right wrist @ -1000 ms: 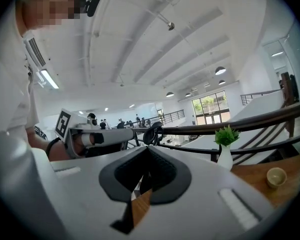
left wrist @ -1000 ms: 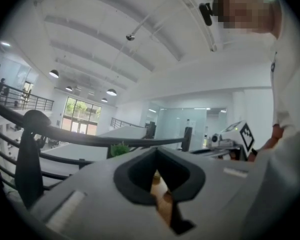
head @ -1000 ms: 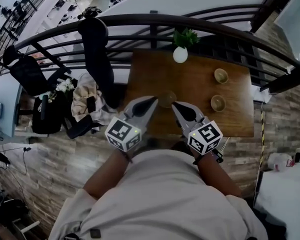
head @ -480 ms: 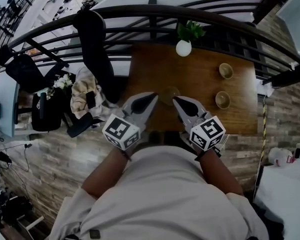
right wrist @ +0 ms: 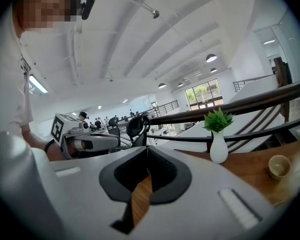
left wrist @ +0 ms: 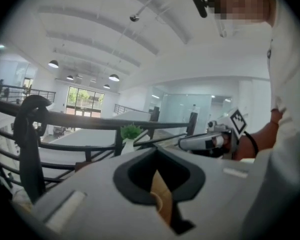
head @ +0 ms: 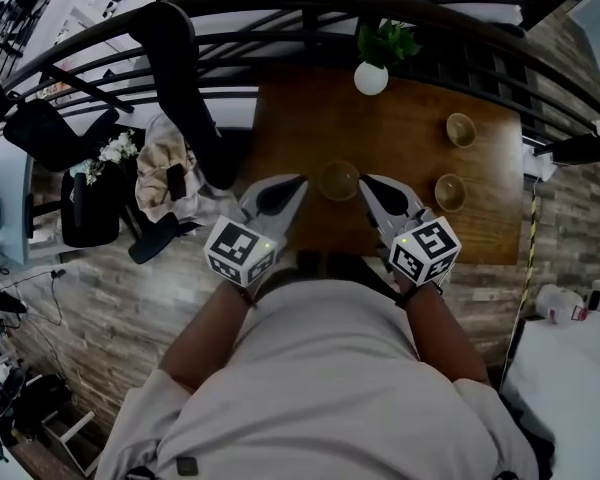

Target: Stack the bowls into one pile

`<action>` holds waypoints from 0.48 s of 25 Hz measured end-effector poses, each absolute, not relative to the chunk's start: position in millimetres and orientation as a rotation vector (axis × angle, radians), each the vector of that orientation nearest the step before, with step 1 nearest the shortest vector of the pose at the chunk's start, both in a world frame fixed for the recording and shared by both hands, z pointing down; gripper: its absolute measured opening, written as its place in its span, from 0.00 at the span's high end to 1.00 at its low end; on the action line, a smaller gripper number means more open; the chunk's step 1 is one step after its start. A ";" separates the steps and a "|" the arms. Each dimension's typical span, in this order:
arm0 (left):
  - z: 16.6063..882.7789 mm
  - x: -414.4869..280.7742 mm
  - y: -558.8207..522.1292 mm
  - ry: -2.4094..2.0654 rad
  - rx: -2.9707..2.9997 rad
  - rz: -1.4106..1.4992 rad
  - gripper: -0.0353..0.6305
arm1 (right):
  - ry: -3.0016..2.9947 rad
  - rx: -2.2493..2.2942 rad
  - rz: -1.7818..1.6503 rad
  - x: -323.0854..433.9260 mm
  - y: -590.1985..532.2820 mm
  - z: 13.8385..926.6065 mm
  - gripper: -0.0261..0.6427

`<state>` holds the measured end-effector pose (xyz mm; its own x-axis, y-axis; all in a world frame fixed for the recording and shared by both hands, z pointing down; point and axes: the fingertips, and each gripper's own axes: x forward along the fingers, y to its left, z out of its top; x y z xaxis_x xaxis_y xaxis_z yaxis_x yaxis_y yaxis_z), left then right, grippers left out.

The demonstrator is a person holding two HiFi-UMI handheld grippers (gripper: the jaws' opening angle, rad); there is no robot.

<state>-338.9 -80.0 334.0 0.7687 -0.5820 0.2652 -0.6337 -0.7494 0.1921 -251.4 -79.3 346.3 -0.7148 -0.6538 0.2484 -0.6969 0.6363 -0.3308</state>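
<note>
Heads up, left gripper (head: pixel 300 180) and right gripper (head: pixel 364 179) are both pinched shut, empty, flanking the bowl (head: pixel 338 180). Going in unopened, they'd probably shove it across the table (head: pixel 405 133).

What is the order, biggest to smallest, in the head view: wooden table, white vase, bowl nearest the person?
1. wooden table
2. bowl nearest the person
3. white vase, only slightly smaller and farther off, so these two are unsure.
</note>
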 end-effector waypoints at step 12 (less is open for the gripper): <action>411.1 -320.3 -137.6 -0.882 2.571 0.371 0.94 | -2.613 1.117 0.794 -228.6 -132.8 428.8 0.89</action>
<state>-320.3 -137.6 411.1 0.7662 -0.5265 0.3685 -0.6314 -0.7233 0.2797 -228.6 -132.8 428.8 -0.6978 -0.6132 0.3702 -0.7155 0.5724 -0.4006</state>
